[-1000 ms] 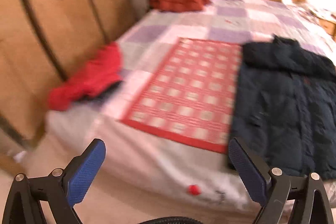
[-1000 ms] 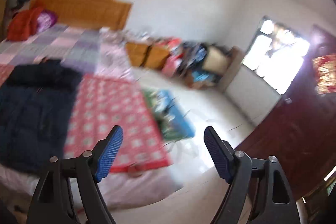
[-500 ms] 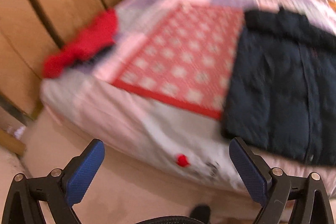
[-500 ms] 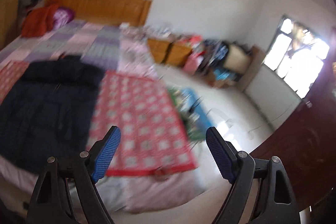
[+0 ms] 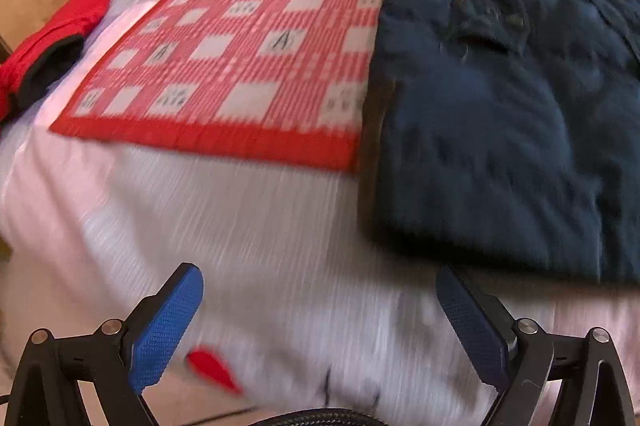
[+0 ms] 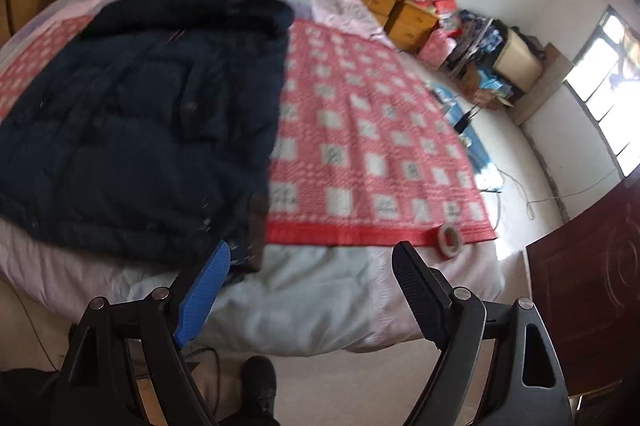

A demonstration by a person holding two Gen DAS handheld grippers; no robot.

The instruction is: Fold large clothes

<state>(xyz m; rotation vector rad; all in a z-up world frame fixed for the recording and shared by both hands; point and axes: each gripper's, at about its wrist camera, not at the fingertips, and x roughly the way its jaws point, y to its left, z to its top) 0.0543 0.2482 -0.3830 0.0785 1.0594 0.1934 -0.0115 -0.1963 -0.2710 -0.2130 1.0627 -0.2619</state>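
The coat [image 6: 136,130] lies flat on the bed [image 6: 312,298], partly on the red mat [image 6: 372,146]. The left gripper [image 5: 320,326] and the right gripper [image 6: 310,290] are both wide open and hold nothing, above the near bed edge.

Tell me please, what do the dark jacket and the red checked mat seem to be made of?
Dark navy jacket: probably padded synthetic fabric, matte; it looks puffy and quilted, with a fleecy collar. Red checked mat: likely woven plastic or straw, since it lies stiff and flat with fine ribs; blur leaves this open.
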